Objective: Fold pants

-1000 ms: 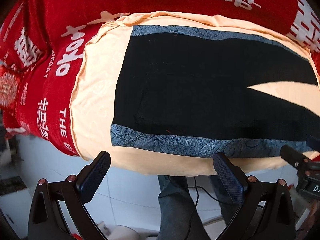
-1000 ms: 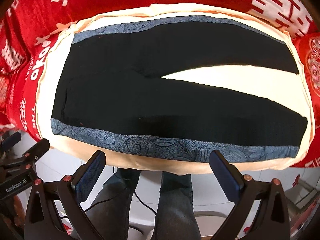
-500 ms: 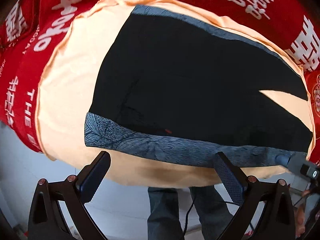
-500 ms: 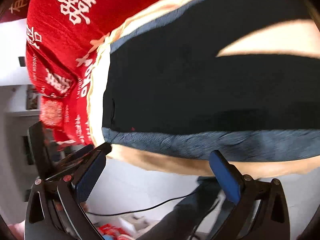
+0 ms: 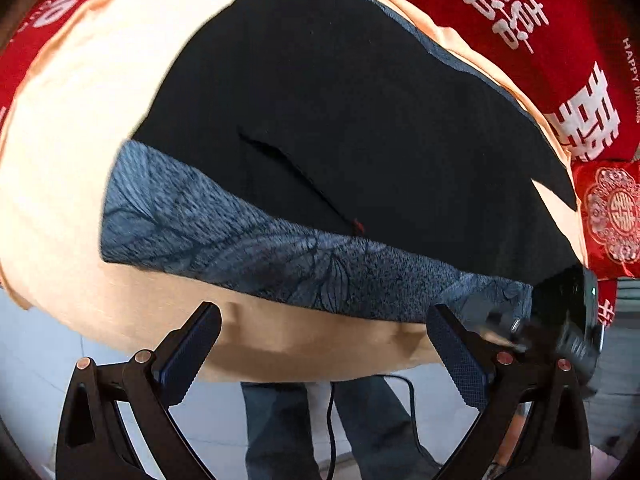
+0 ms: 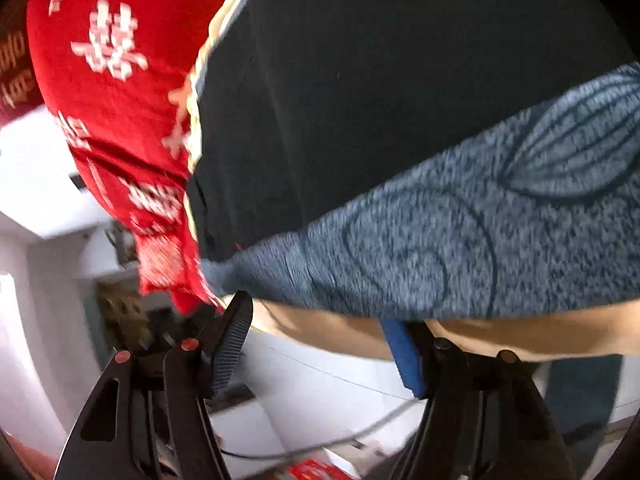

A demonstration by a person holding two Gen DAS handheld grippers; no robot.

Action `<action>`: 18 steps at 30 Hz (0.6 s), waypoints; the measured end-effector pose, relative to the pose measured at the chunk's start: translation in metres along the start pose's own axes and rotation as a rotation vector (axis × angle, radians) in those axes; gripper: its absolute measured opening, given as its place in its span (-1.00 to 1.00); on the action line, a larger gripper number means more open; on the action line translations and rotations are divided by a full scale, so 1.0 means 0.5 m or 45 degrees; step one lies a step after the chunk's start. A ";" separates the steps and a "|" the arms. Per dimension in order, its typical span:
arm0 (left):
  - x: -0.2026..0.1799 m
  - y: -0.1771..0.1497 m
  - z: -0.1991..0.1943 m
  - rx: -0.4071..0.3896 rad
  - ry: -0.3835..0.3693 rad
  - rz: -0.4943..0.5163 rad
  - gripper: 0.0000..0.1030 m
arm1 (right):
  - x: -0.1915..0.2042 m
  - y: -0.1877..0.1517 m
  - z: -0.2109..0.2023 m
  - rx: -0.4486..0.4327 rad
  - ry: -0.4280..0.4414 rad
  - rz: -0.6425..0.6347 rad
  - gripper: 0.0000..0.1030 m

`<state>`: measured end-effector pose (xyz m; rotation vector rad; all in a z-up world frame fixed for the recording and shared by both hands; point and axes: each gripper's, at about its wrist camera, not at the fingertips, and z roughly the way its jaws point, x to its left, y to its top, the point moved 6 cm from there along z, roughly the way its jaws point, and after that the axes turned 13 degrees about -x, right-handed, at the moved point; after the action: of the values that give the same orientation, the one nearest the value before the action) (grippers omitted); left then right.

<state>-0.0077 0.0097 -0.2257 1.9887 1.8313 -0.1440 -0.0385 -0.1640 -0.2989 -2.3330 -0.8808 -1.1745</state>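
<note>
Black pants point(image 5: 360, 120) with a blue-grey leaf-patterned side stripe point(image 5: 248, 248) lie flat on a peach-covered surface point(image 5: 72, 140). My left gripper point(image 5: 326, 350) is open, just off the near edge, below the stripe near the waist end. My right gripper point(image 6: 324, 332) is open at the near edge; its fingers sit right under the stripe's edge point(image 6: 440, 240), close to the fabric. The right gripper's body also shows at the left wrist view's right edge point(image 5: 568, 320). The pants' leg ends are out of view.
Red bedding with white characters point(image 5: 560, 32) surrounds the peach cover and shows again in the right wrist view point(image 6: 120, 80). A person's jeans-clad legs point(image 5: 280, 420) and a cable point(image 5: 408, 408) stand below the near edge over a pale floor.
Both grippers have moved in toward the near stripe. The right one swung left and close to the fabric; the left view has closed in on the waist end.
</note>
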 end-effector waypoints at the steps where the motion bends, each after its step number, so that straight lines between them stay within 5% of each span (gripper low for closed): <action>1: -0.002 0.001 0.002 0.001 -0.010 0.005 1.00 | 0.010 0.009 -0.004 -0.030 0.039 0.007 0.36; 6: -0.044 0.009 0.023 0.009 -0.098 -0.022 1.00 | 0.093 0.049 -0.041 -0.124 0.209 -0.037 0.36; 11: -0.057 0.045 0.035 -0.037 -0.174 -0.183 1.00 | 0.150 0.072 -0.081 -0.140 0.301 -0.066 0.36; 18: -0.071 0.092 0.036 -0.107 -0.169 -0.211 0.97 | 0.108 0.074 -0.093 -0.151 0.286 -0.007 0.36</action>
<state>0.0362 -0.0315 -0.2180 1.7280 1.8829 -0.2389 -0.0157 -0.1985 -0.2301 -2.2325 -0.7568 -1.4933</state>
